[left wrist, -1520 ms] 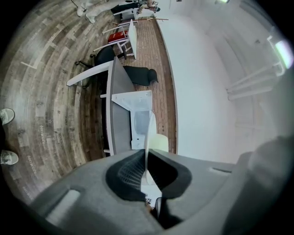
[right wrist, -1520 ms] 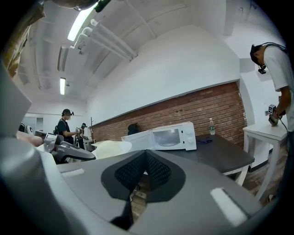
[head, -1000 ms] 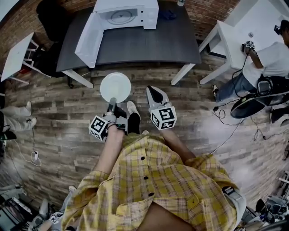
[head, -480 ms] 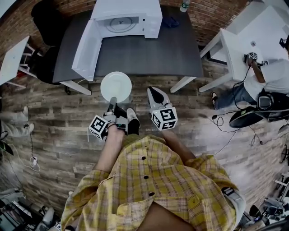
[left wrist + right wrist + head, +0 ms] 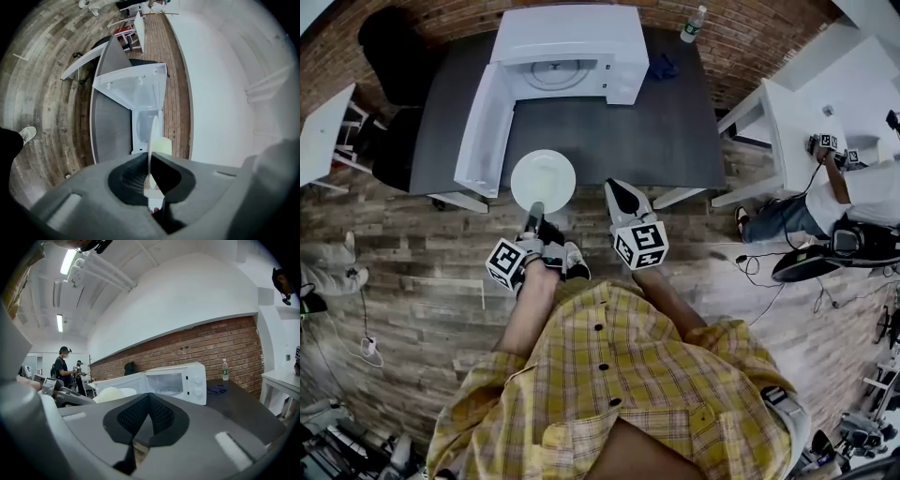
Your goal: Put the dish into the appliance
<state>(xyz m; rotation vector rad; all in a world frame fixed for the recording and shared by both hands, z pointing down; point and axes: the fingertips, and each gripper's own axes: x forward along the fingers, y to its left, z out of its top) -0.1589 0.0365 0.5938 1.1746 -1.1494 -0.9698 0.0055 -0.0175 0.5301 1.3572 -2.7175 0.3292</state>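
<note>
A round white plate is held flat over the front edge of the dark table. My left gripper is shut on the plate's near rim. In the left gripper view the plate shows edge-on between the jaws. It points at the white microwave, which stands at the table's back. Its door hangs open to the left, and the turntable shows inside. My right gripper is shut and empty, just right of the plate. The right gripper view shows the microwave and the plate beyond the jaw tips.
A water bottle and a blue cloth lie on the table right of the microwave. A black chair stands at the table's left end. A person is at a white table to the right. Cables lie on the wooden floor.
The table and microwave have come nearer in the head view. The plate, earlier over the floor, now reaches over the table's front edge. Both grippers keep their grip states.
</note>
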